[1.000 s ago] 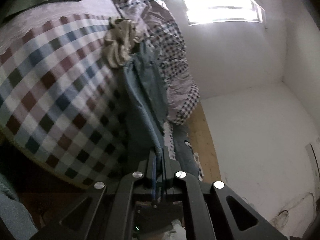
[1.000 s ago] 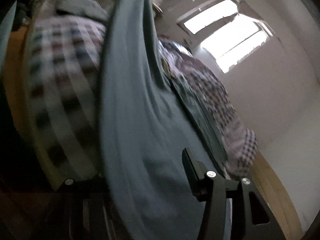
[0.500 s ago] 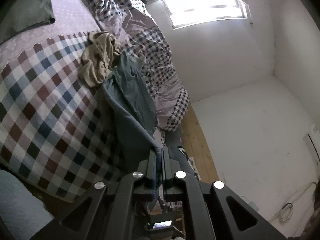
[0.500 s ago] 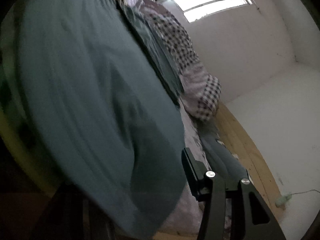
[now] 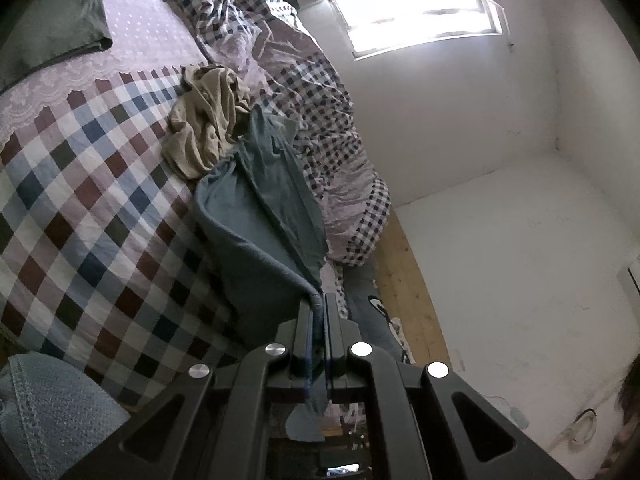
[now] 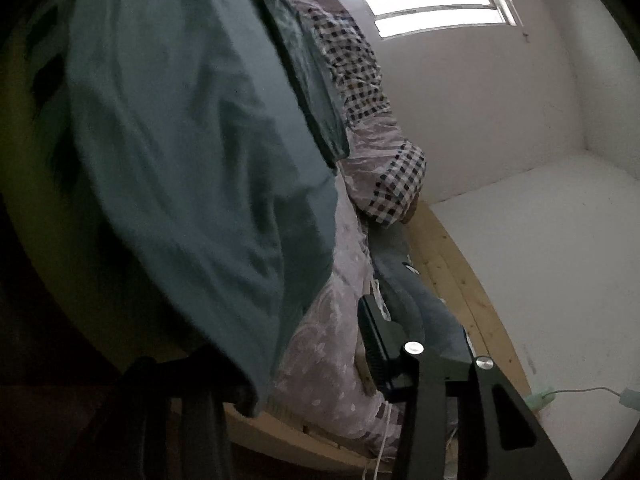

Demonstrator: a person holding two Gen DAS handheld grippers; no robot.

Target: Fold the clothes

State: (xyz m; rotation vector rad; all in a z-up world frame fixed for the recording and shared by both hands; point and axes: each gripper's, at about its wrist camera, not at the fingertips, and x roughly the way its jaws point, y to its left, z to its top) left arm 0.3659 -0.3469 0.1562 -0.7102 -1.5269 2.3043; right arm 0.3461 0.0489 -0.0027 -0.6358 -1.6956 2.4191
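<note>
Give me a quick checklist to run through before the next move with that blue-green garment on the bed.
1. Left gripper has the garment: ok. Its jaws are shut on an edge of the blue-green garment.
2. Right gripper has the garment: cannot tell. Its jaws have just been closing with cloth draped over one side; no pinch is visible.
3. Garment hanging free of the beige garment: cannot tell. Their far ends meet or overlap.
4. Garment spread flat: not ok. It is stretched and creased lengthwise.
5. Room to lay it on the checked bedspread: ok. Bare cover shows beside it.
</note>
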